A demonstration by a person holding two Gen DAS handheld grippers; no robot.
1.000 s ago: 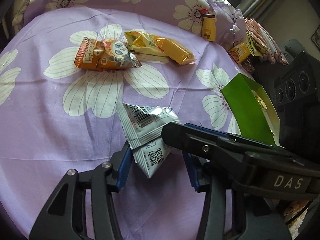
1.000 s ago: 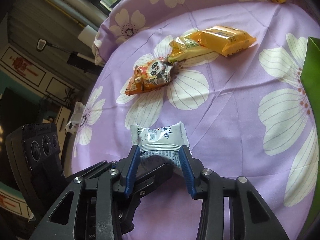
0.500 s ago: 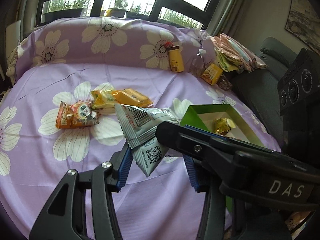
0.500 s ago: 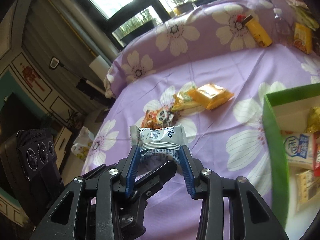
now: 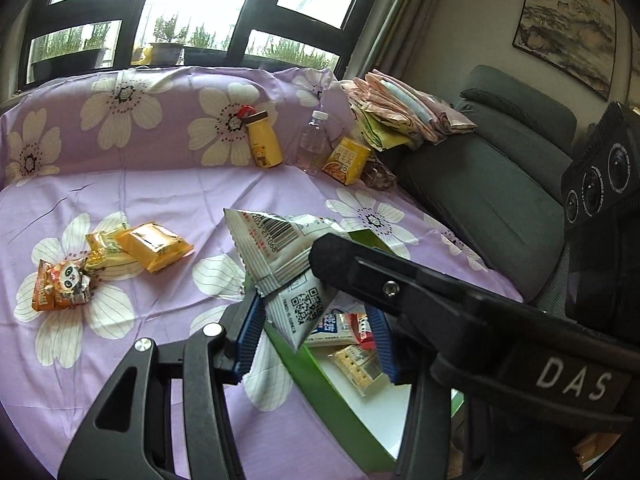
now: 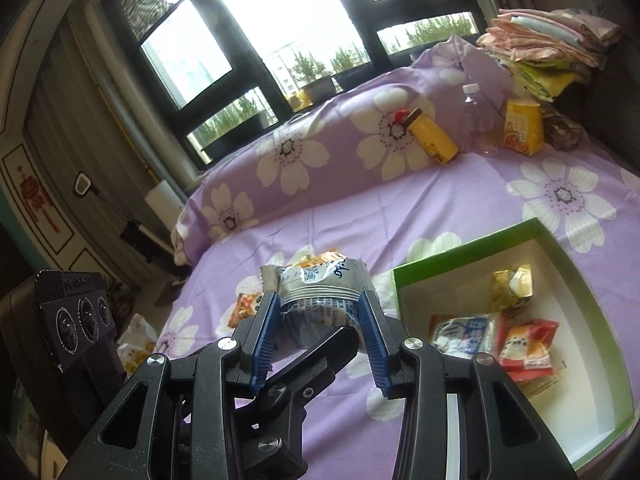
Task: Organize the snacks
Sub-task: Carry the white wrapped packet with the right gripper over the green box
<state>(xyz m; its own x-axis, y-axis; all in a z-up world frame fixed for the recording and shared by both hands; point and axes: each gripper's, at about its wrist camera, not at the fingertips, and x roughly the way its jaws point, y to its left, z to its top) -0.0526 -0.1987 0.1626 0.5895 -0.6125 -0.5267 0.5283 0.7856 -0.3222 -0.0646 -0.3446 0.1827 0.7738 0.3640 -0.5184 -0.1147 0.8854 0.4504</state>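
Two sets of tongs are up over the bed, and both seem to share one silver-white snack packet. On my far left in the left wrist view lies an orange panda packet, its lettering too small for me to read, with two yellow packets just beside it on the purple flowered sheet. Further right, against the far bolster, stand a yellow bottle with a bear on it, a clear plastic bottle and a yellow carton whose print I cannot make out.

My left tongs have the silver-white snack packet between their blue pads; a barcode and a QR code show on its back, and I cannot tell whether the pads press it. Across that view runs a black bar marked "DAS".

My right tongs are clamped on that packet, blue script on its top edge, unreadable. Right of them sits the green box with a white floor, holding a gold wrapper, a blue-and-white packet and a red packet. Folded cloths are stacked at the far right.
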